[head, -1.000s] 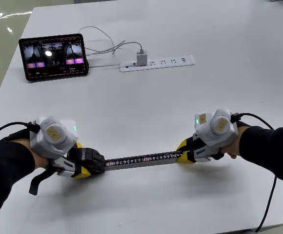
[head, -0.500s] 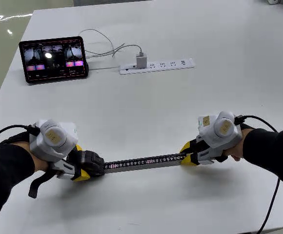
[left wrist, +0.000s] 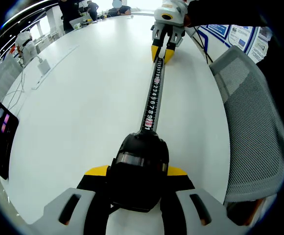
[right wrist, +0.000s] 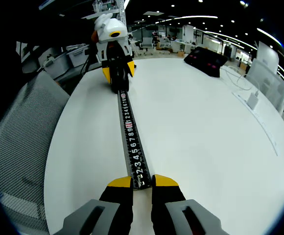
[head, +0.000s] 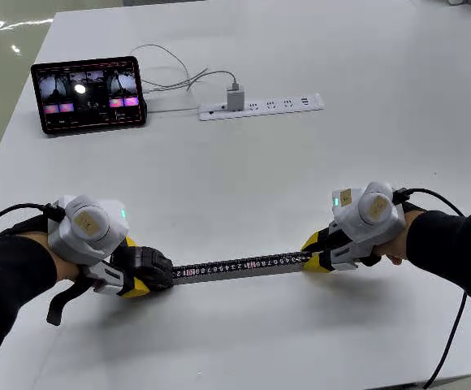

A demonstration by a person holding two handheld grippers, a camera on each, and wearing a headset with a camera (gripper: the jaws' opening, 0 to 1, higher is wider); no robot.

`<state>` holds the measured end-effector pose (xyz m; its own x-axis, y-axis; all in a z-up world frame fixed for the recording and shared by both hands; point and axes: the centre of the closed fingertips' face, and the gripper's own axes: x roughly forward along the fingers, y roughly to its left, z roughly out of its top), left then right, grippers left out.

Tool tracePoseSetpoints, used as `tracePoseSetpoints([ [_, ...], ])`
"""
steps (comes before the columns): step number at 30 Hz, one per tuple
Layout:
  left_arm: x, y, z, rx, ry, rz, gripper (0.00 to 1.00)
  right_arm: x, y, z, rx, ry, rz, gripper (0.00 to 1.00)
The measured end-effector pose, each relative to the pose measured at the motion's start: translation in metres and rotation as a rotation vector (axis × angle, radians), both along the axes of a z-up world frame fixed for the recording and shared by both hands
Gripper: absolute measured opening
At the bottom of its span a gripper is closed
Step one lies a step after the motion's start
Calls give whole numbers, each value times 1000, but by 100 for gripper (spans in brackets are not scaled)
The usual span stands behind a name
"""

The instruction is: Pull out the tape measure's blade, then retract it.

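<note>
Near the front edge of the white table (head: 244, 162), my left gripper (head: 134, 265) clamps the black tape measure case (head: 148, 266). My right gripper (head: 310, 253) pinches the tip of the blade (head: 235, 266), stretched flat between them. A straight, level pull with a firm pinch should prevent kinks.

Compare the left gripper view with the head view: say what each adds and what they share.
Left gripper view adds: a mesh chair beside the table. Head view adds: the hand and sleeve behind the left gripper. Shared: the left gripper shut on the black case, the blade stretched to the right gripper, which pinches its end, plus the tablet and power strip.
</note>
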<state>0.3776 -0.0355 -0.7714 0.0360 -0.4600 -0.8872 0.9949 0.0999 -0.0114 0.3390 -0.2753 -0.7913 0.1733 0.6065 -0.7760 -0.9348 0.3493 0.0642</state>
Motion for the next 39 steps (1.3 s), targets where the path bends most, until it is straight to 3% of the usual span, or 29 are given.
tracePoseSetpoints([
  [8,1,0,-1,-2,-1,-2,33,0,2,0,-17,-1,12,10],
  [11,2,-3,0,-52,19,16,34,0,2,0,-26,2,17,11],
  [14,1,-2,0,-24,-2,-14,34,0,3,0,-28,10,13,11],
  [19,1,-1,0,-6,-10,-29,34,0,4,0,-53,-1,34,12],
  [36,1,-3,3,-19,-38,-53,37,1,2,-1,-99,-32,49,13],
  [37,0,-5,4,-29,-31,-50,39,2,-1,-1,-117,-41,56,14],
  [39,-2,-5,6,-33,-20,-46,42,3,-2,0,-100,-23,21,13],
])
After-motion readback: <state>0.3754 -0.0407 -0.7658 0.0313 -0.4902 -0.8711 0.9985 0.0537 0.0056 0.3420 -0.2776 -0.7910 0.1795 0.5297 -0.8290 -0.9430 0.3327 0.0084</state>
